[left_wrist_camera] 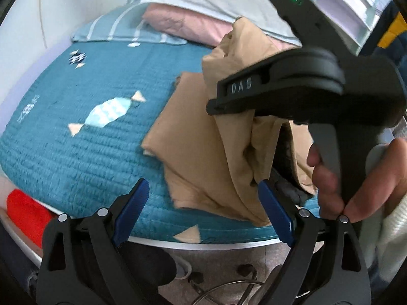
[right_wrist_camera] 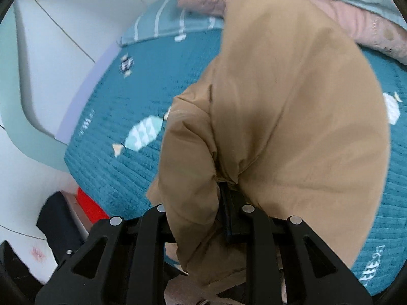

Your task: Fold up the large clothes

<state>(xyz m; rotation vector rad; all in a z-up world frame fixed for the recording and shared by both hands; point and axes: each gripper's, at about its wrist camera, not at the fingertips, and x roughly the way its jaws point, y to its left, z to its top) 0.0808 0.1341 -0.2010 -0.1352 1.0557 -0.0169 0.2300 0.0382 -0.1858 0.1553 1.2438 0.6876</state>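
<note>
A large tan garment [left_wrist_camera: 203,147] lies partly on the teal quilted bed cover [left_wrist_camera: 76,132] and partly hangs in the air. My right gripper [right_wrist_camera: 223,203] is shut on a bunched part of the tan garment [right_wrist_camera: 292,101], which drapes over its fingers and hides them. The right gripper also shows in the left wrist view [left_wrist_camera: 292,89], raised above the bed with the cloth hanging from it. My left gripper [left_wrist_camera: 203,213] is open and empty near the bed's front edge, with its blue pads [left_wrist_camera: 132,211] either side of the garment's lower edge.
Pink and pale blue folded bedding [left_wrist_camera: 193,23] is stacked at the head of the bed. A white wall [left_wrist_camera: 30,25] runs along the far left side. A red object [left_wrist_camera: 25,211] lies beside the bed's front left corner. Floor with cables [left_wrist_camera: 218,282] lies below the bed edge.
</note>
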